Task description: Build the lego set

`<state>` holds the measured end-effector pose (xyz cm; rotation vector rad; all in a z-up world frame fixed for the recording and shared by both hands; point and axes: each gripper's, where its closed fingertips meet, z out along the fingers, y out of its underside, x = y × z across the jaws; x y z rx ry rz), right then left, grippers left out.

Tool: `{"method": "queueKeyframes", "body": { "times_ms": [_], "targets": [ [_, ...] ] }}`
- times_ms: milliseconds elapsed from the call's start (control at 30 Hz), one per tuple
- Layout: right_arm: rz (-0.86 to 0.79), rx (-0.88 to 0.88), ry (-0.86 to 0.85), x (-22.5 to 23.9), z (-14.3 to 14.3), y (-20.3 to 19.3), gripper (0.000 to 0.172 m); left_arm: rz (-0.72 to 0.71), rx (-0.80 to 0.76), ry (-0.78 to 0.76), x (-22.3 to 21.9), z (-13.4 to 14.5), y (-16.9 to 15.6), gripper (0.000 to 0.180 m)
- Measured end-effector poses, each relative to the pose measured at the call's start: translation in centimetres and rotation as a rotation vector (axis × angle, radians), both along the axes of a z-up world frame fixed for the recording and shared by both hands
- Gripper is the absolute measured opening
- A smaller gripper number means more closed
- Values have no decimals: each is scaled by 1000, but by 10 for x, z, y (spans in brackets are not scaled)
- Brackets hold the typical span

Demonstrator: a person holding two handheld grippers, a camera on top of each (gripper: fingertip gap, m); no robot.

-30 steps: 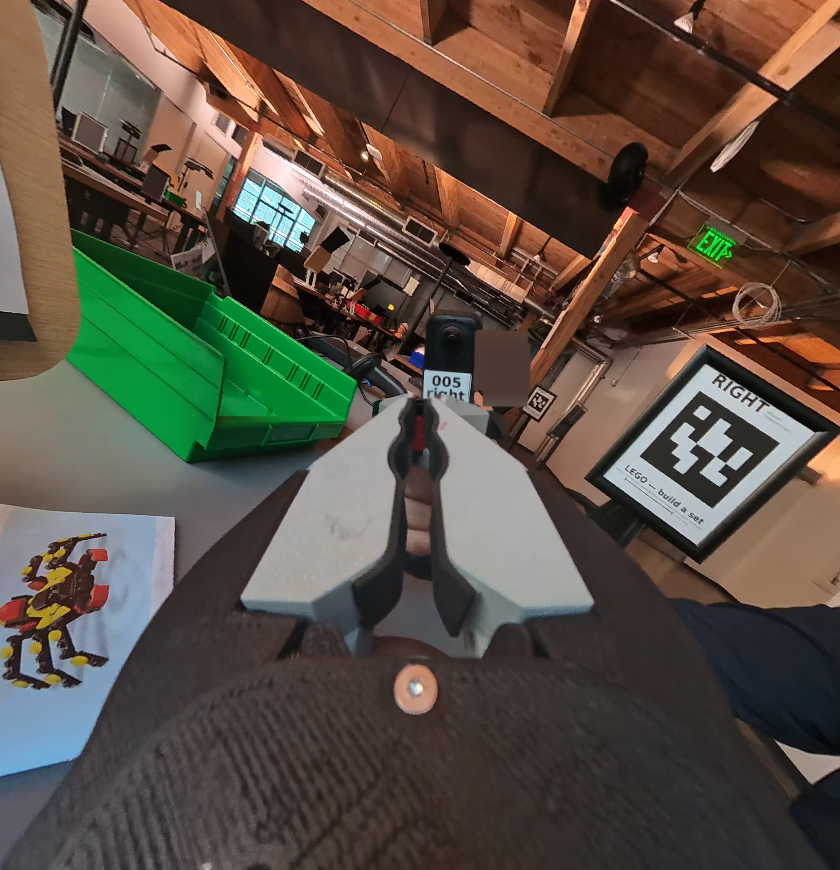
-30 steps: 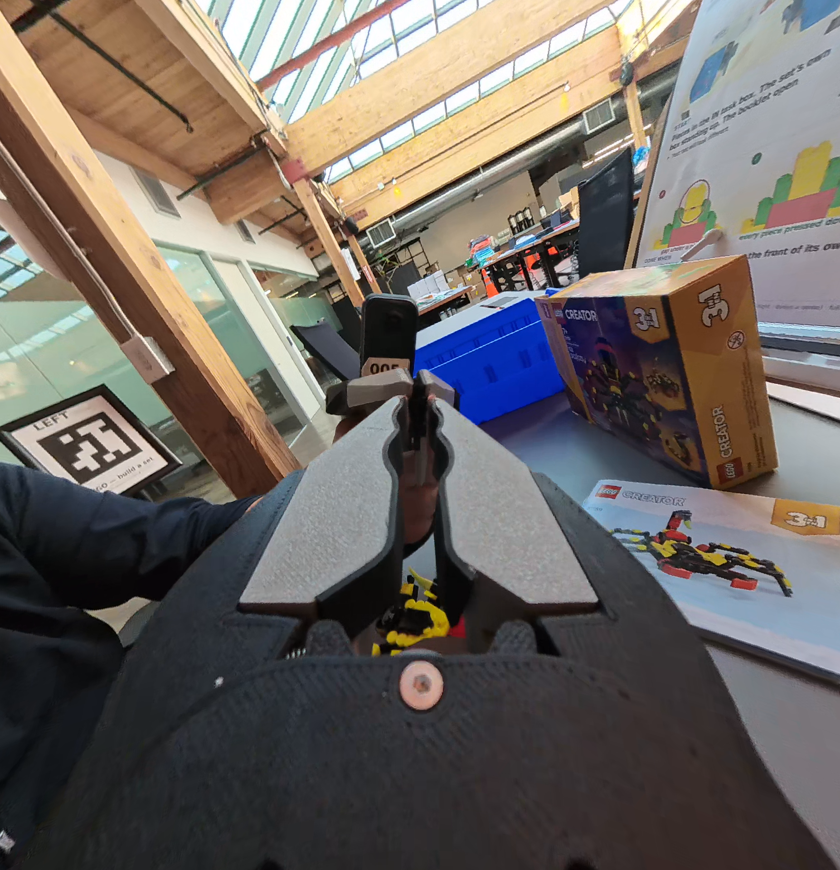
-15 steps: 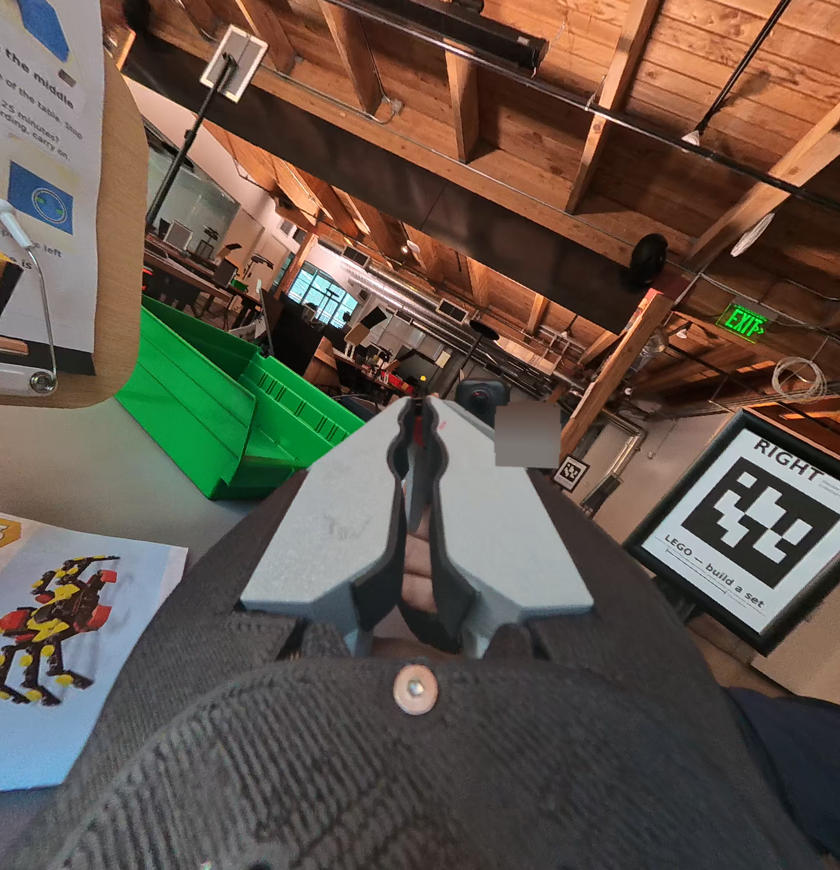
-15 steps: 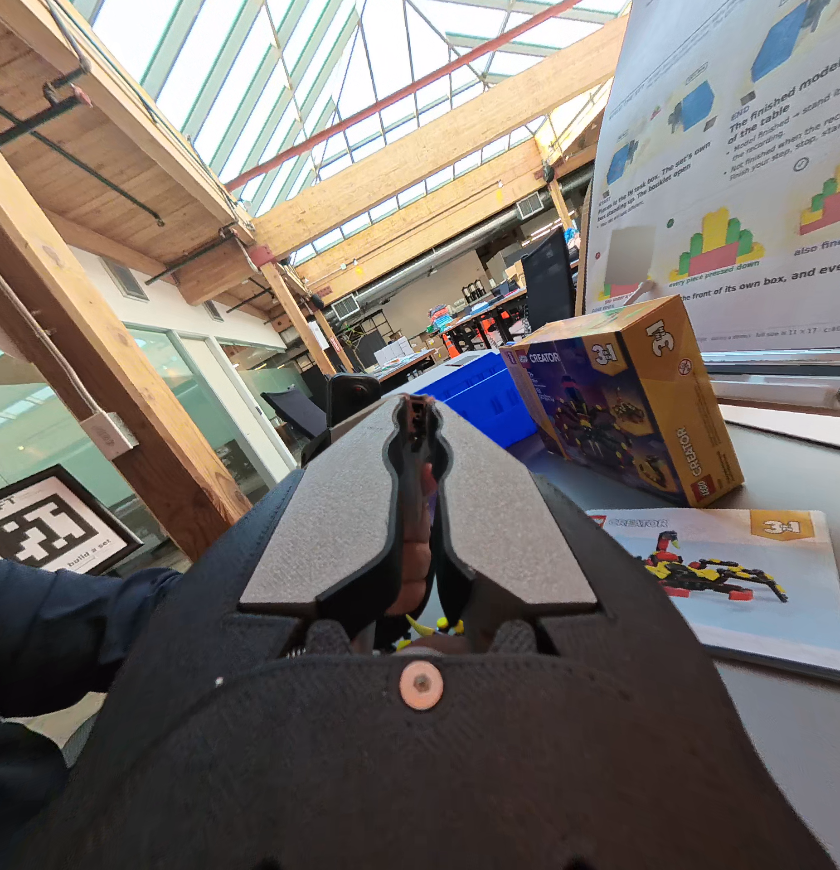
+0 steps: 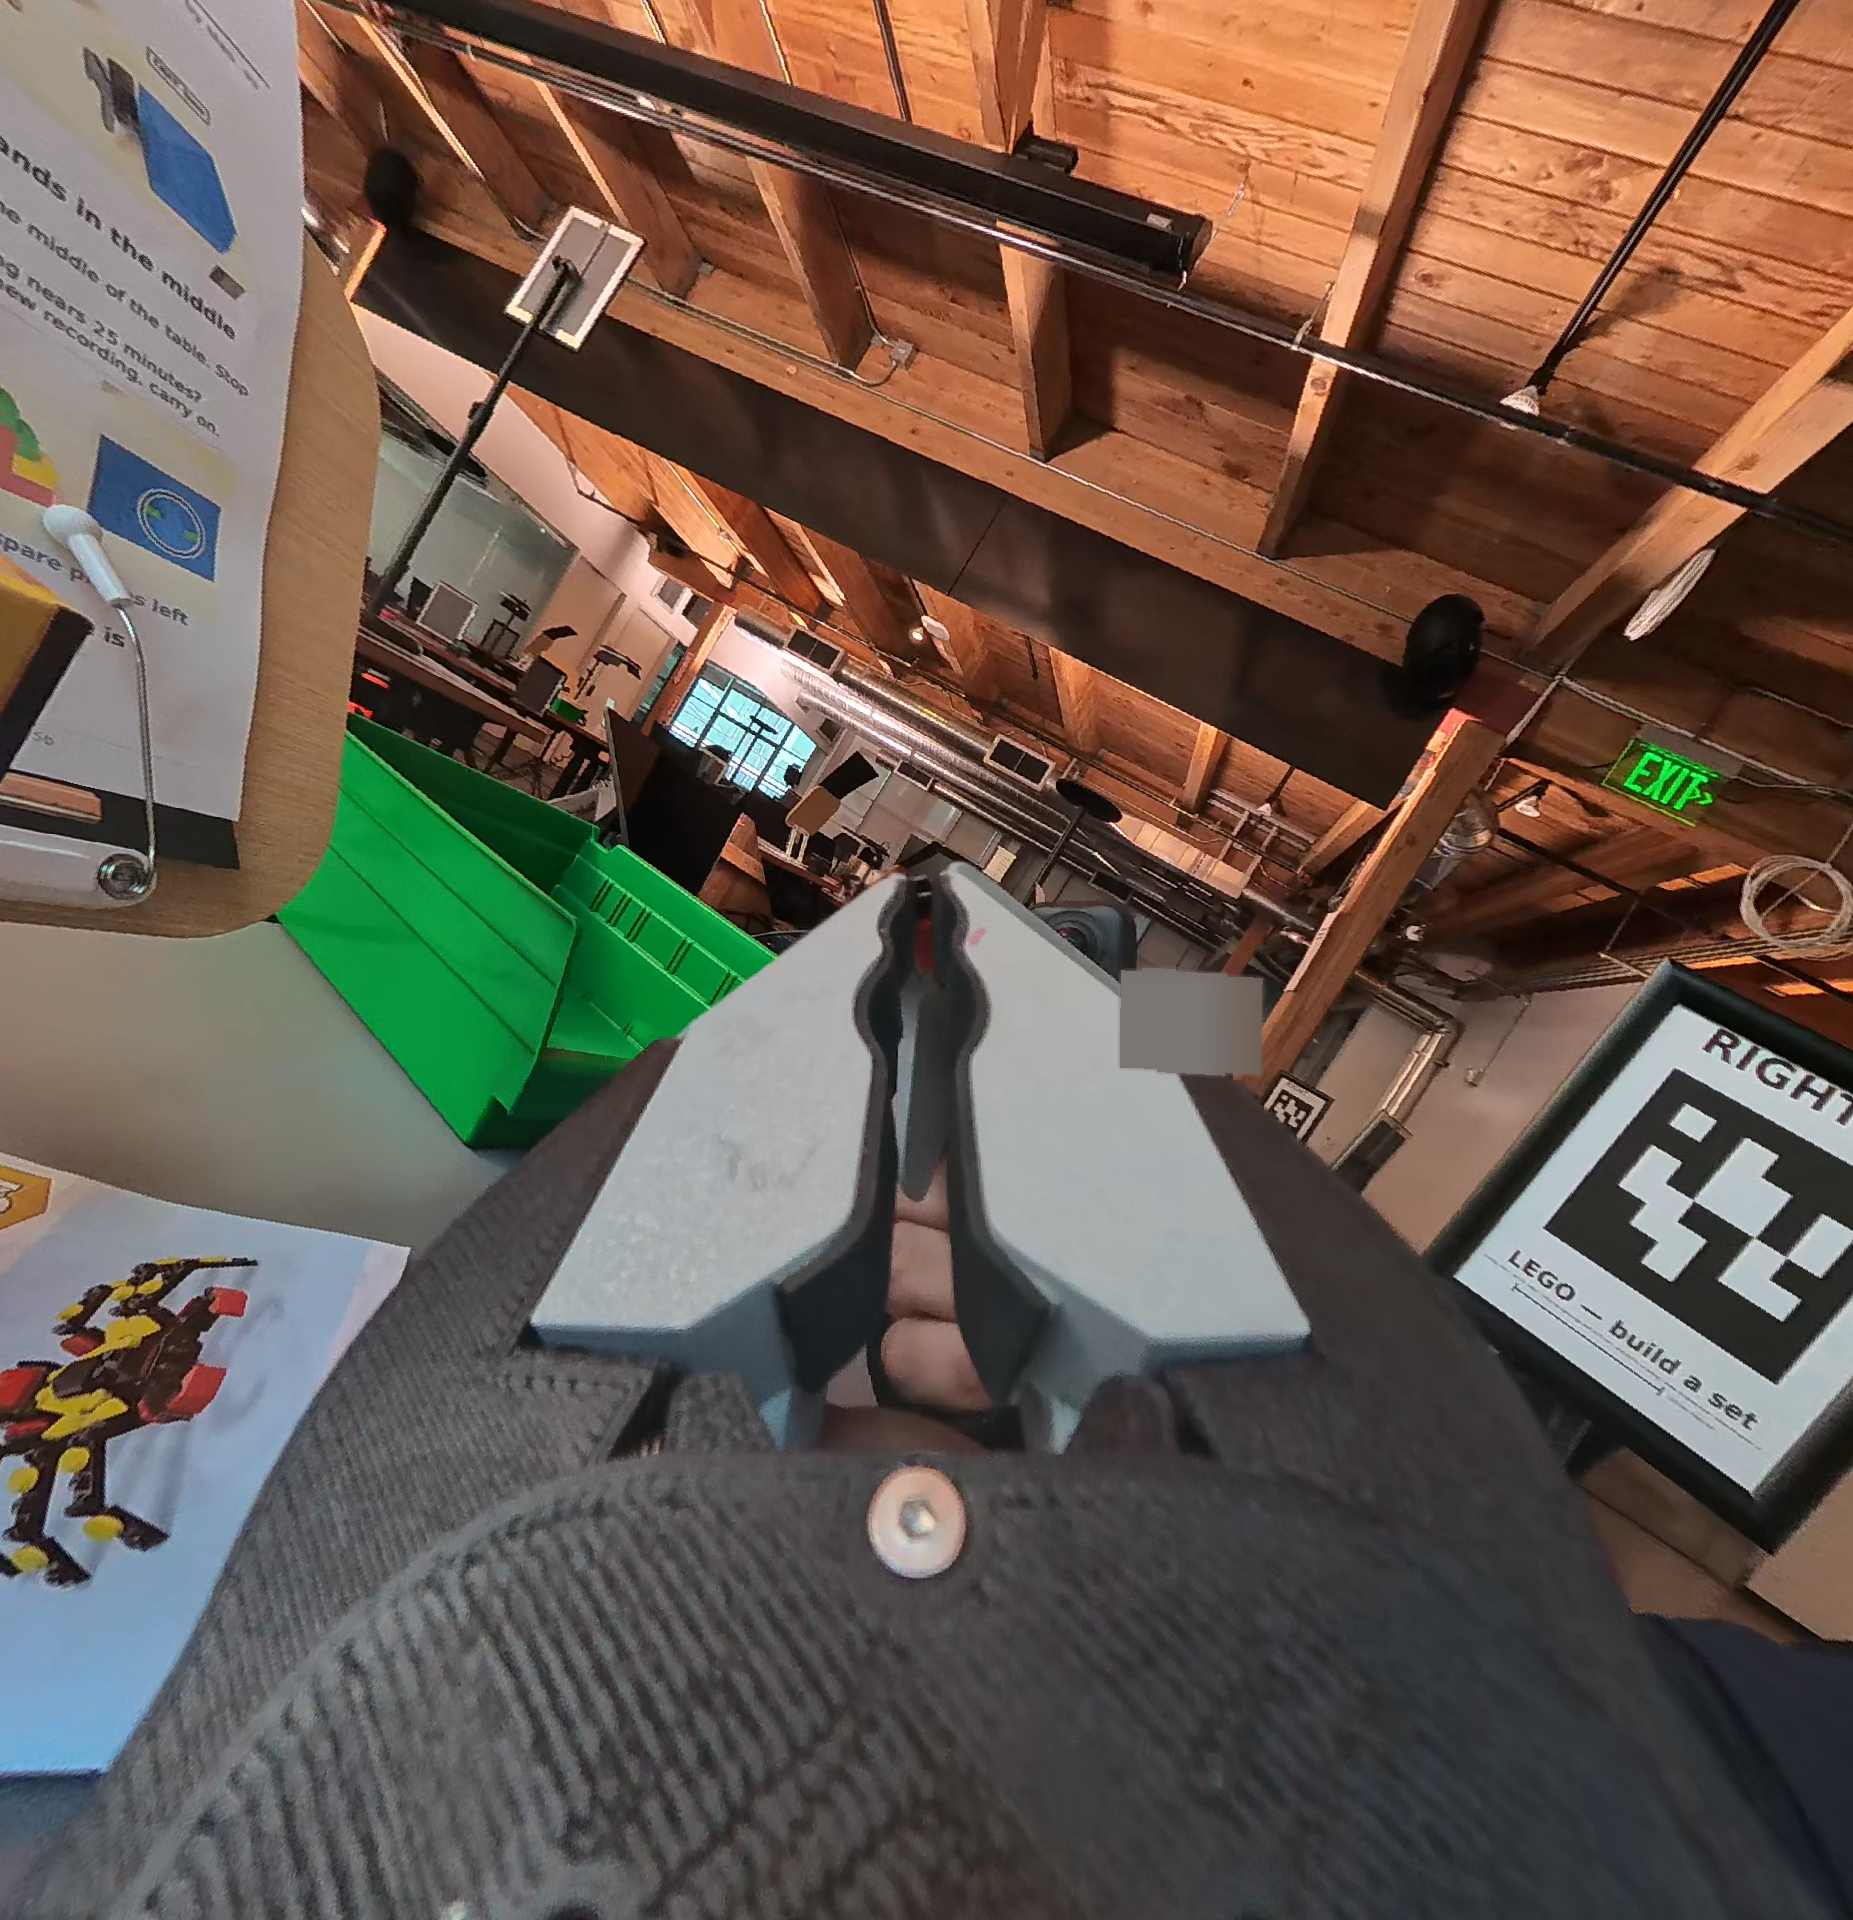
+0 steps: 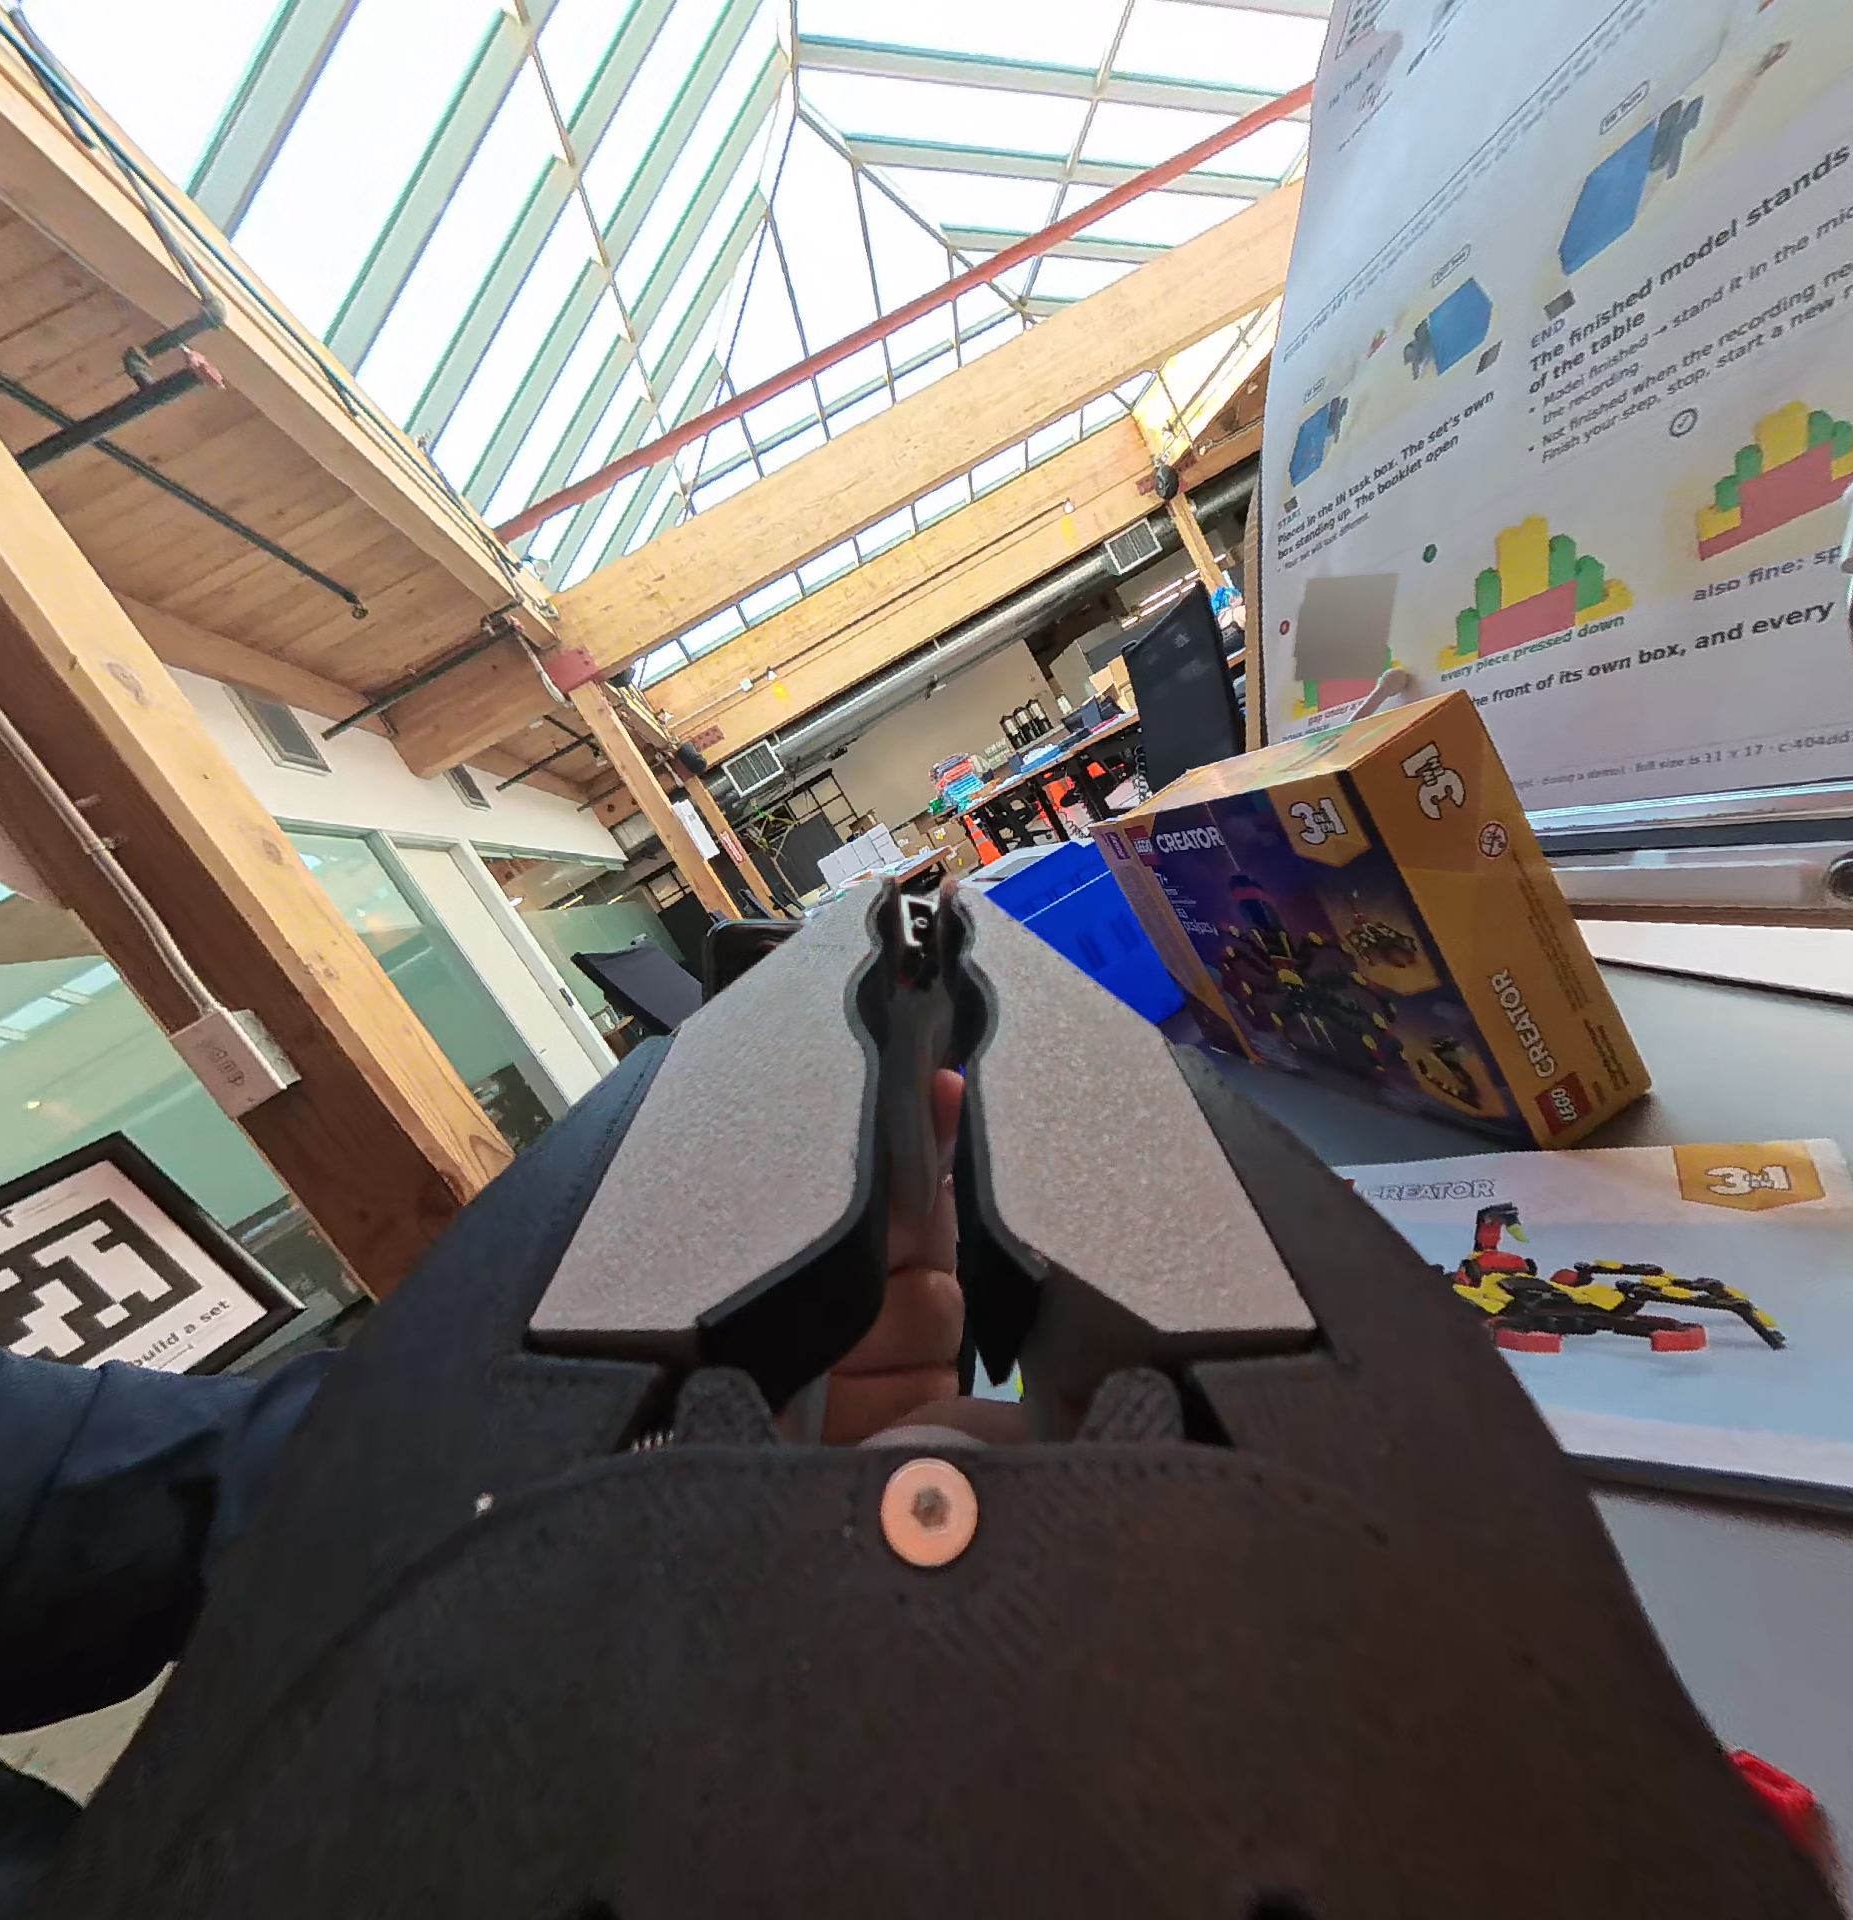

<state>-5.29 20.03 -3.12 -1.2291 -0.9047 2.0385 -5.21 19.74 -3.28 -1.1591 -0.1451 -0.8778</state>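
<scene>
Now your left gripper (image 5: 927, 894) has its jaws drawn nearly together, pinching a small red piece (image 5: 924, 935) right at the tips. Your right gripper (image 6: 917, 899) meets it nose to nose, jaws just as narrow. Something dark sits between those tips, but I can't tell whether it's pinched.

Both are lifted off the grey table (image 5: 174, 1039), and a hand (image 5: 922, 1299) shows through the gap behind the left jaws.

Moving out on the left side, a green bin (image 5: 465, 966) sits on the table beyond the fingers. The building booklet (image 5: 153, 1403) lies flat nearer you.

On the right side, the blue bin (image 6: 1088, 935) is just past the tips. The toy set box (image 6: 1400, 935) stands beside it, toward the table's back edge. An instruction sheet (image 6: 1587, 364) is propped upright behind that box.
</scene>
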Motion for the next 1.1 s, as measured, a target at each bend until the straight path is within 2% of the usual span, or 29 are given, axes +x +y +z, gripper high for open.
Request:
{"method": "queueKeyframes", "body": {
  "times_ms": [33, 67, 133, 267, 367, 433, 467, 533, 667, 800, 933, 1100],
  "targets": [
    [-10, -10, 6, 0, 1, 2, 1, 4, 4, -4, 0, 0, 0, 0],
    [-99, -76, 46, 6, 6, 21, 0, -3, 12, 4, 2, -1, -1, 0],
    [-126, -229, 149, 28, 17, 57, 0, -5, 36, 15, 6, 2, -6, 0],
    [-77, -183, 109, 30, 7, 59, 0, -5, 73, -1, 0, 10, -7, 0],
    [60, -47, 95, 25, 17, 30, 0, -19, 70, 44, 1, 8, -10, 0],
    [110, 97, 3, 17, 8, 7, 3, -44, 87, 76, 5, 11, -12, 0],
    [118, 127, -34, 13, 4, 1, 18, -68, 95, 80, 8, 12, -14, 0],
    [174, 126, -18, 13, 7, -11, 24, -81, 109, 87, 10, 14, -17, 0],
    [218, 157, 8, 17, 12, -21, 17, -117, 144, 102, 15, 19, -22, 0],
    [229, 199, 13, 18, 13, -28, 18, -119, 147, 112, 17, 19, -23, 0],
    [210, 222, 10, 17, 12, -29, 5, -125, 145, 116, 20, 18, -22, 0],
    [212, 212, 10, 17, 12, -28, 6, -120, 144, 113, 20, 18, -22, 0]
  ]
}}
